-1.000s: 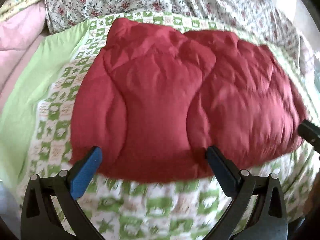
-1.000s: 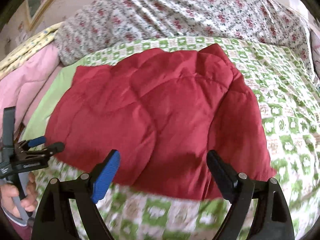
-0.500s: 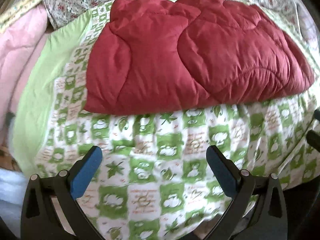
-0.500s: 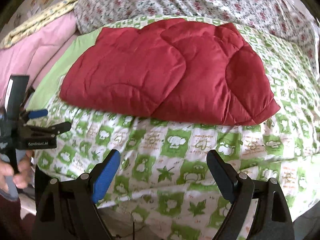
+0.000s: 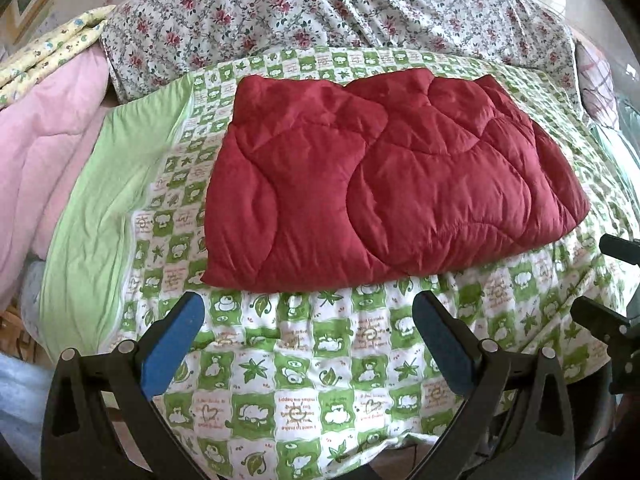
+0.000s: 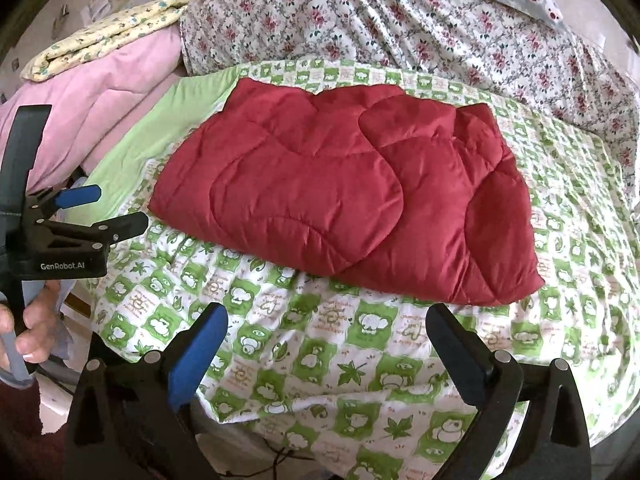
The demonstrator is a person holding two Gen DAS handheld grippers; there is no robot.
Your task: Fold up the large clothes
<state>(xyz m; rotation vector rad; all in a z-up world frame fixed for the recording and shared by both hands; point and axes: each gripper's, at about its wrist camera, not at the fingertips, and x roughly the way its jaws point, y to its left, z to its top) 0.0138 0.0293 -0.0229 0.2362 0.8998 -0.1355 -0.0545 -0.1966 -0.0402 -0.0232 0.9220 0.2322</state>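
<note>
green checked bedspread (image 5: 320, 360) bears folded red quilt (image 5: 380, 184); left tool (image 5: 308, 332) released, right tool (image 6: 324, 340) opening, empty.

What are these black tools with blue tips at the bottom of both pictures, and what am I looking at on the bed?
There is no robot here. A person holds a two-finger gripper in each hand, and each gripper carries a wide-angle camera that looks forward along its fingers. So one picture comes from the left gripper and the other from the right gripper. The black arms with blue pads at the bottom are each gripper's own fingers.

In the right view you also see the left gripper from the side, with the hand that holds it.

On the bed lies a red quilted garment, already folded into a flat bundle, on a green and white checked sheet. Behind it are a floral cover and a pink quilt.

Nothing is held. The left gripper is open and the right gripper's jaws are opening, both empty, short of the garment.
</note>
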